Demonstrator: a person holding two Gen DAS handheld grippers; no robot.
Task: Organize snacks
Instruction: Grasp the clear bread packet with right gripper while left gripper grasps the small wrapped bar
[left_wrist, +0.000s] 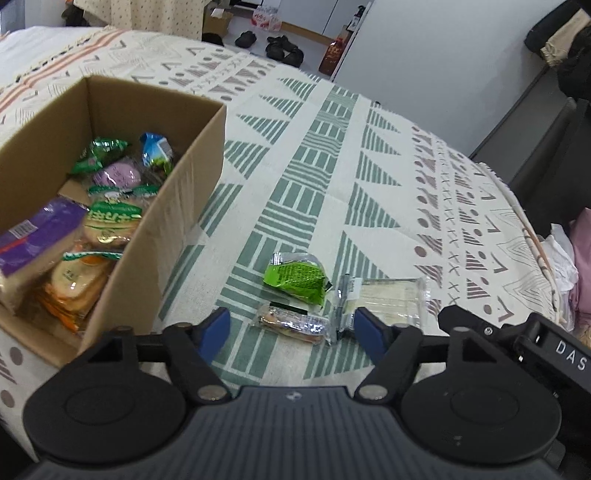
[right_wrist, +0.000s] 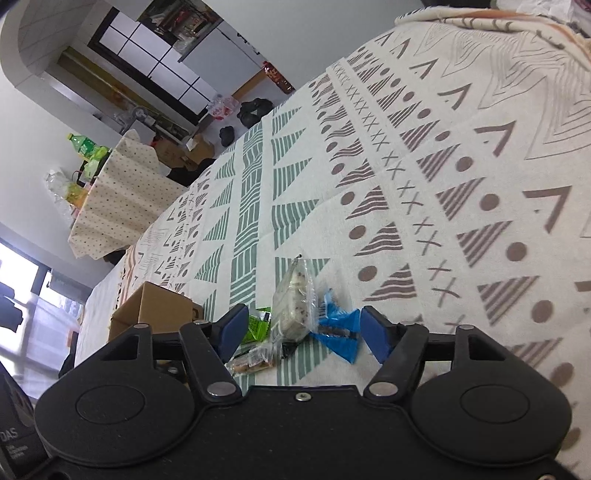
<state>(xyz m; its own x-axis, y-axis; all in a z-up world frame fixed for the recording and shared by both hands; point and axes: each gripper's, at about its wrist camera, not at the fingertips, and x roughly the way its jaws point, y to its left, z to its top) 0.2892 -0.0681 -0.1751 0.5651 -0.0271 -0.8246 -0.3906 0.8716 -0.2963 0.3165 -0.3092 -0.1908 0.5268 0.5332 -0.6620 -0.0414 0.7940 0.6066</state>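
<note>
Your left gripper (left_wrist: 291, 328) hangs jaws apart over a clear-wrapped snack bar (left_wrist: 291, 324); the pads don't touch it. "DAS" is readable on the black body (left_wrist: 554, 350) at right. Beyond lie a green packet (left_wrist: 297, 277), print too small to read, and a clear pale-cracker pack (left_wrist: 391, 295). Cardboard box (left_wrist: 192, 192) on the left holds wrapped snacks; labels illegible. Your right gripper (right_wrist: 301, 330) stands spread around a blue wrapper (right_wrist: 341, 332) and a clear cake pack (right_wrist: 293, 306), gripping neither. All sit on the patterned tablecloth (right_wrist: 443, 184).
</note>
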